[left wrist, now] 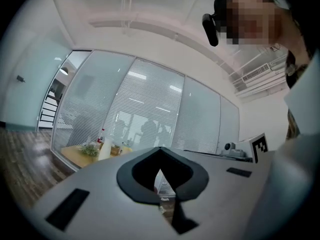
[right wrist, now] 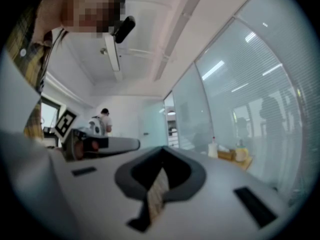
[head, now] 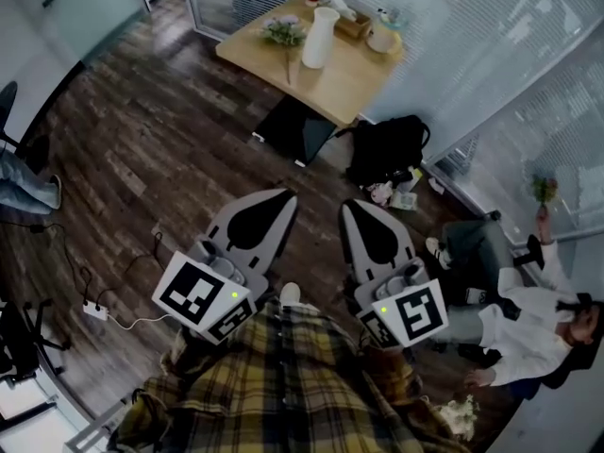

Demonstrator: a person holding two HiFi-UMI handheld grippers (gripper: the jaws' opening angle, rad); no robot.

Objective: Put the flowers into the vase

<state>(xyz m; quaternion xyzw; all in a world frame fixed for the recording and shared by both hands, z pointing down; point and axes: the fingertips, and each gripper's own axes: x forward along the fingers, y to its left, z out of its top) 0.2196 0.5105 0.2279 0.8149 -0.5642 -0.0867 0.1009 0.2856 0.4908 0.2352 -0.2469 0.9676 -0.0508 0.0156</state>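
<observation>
Flowers (head: 283,32): a small bunch with green leaves, lying on the light wooden table (head: 349,83) at the far end of the room, in the head view's upper middle. The stems point toward the near table edge. Just beside the bunch, on its right, stands the white vase (head: 319,38), upright, with nothing showing above its mouth. Behind the vase are a tissue box (head: 352,25) and a cup (head: 383,38).

Left gripper (head: 288,194): held level in front of the person's plaid shirt (head: 283,385), well apart from the table. Its jaws are clenched tip to tip with nothing between them; its own view shows only a teardrop gap behind the tips. Its marker cube (head: 201,297) lies near the shirt.

Right gripper (head: 349,204): held level beside the left one, also far from the table. Its jaws meet at the tips in the same way and grasp nothing.

Left gripper view: vase (left wrist: 105,148) and flowers (left wrist: 91,148) appear small on the table (left wrist: 75,156), before glass partitions with blinds.

Surroundings: a black backpack (head: 389,149) rests on the dark wooden floor (head: 142,159) by the table's near corner. A seated person (head: 514,319) at the right raises a second small bunch (head: 543,189). A power strip (head: 95,310) with a cable lies at the left.
</observation>
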